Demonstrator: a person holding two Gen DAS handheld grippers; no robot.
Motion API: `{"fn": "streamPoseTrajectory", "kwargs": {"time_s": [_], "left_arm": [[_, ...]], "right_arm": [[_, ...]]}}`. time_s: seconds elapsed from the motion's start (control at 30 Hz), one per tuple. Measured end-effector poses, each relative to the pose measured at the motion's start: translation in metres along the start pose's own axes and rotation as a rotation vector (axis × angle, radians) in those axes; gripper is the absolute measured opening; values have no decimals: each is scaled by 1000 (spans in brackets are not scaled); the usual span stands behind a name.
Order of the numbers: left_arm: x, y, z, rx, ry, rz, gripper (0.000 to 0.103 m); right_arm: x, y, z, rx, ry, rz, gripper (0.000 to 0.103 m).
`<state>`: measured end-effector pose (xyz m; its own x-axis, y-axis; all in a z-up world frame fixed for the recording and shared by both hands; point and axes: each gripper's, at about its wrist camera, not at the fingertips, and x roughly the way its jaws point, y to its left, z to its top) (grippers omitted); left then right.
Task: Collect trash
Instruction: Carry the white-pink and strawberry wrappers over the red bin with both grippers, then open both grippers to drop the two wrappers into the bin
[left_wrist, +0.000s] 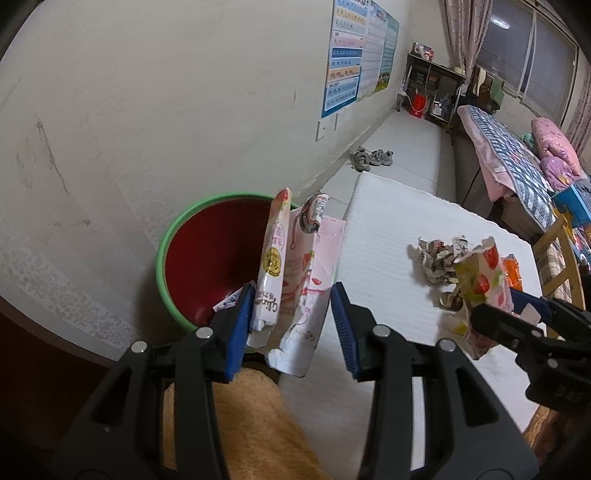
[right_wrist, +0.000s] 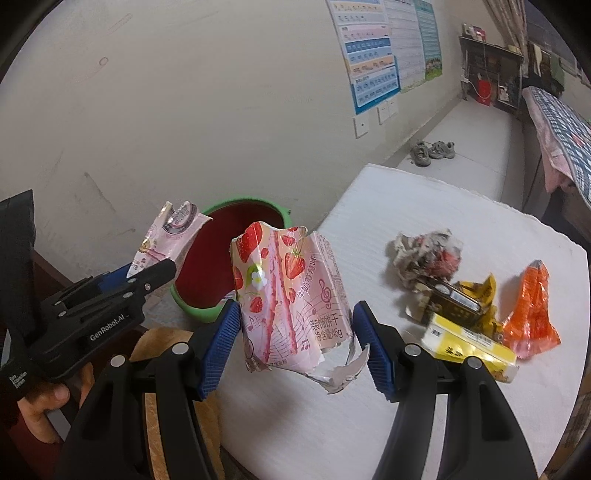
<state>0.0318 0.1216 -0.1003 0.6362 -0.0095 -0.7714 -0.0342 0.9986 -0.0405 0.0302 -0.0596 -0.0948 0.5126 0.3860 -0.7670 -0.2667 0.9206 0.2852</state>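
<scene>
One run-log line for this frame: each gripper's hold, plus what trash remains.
left gripper: holds pink wrapper near bin | right gripper: holds strawberry box | table: crumpled paper, yellow box, orange wrapper left

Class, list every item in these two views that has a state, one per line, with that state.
Left gripper: shut on pink wrapper.
Pink wrapper: torn open, held upright beside the bin.
Right gripper: shut on strawberry box.
Strawberry box: crushed, torn at the bottom.
Bin: open, nearly empty.
Paper ball: crumpled, on table.
Orange wrapper: crumpled, on table.
Yellow box: lying flat.
</scene>
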Motion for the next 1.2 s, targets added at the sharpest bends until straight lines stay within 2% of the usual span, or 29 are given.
{"fn": "streamPoseTrajectory", "kwargs": {"time_s": [0.57, 0.9, 1.2], "left_arm": [[24, 42, -1, -66, 30, 25, 41], [52, 64, 14, -112, 52, 36, 41], [74, 81, 13, -134, 85, 38, 41]], "right_arm": [[35, 24, 21, -34, 38, 12, 62], [70, 49, 53, -50, 50, 27, 62], [103, 64, 70, -76, 84, 20, 63]]}}
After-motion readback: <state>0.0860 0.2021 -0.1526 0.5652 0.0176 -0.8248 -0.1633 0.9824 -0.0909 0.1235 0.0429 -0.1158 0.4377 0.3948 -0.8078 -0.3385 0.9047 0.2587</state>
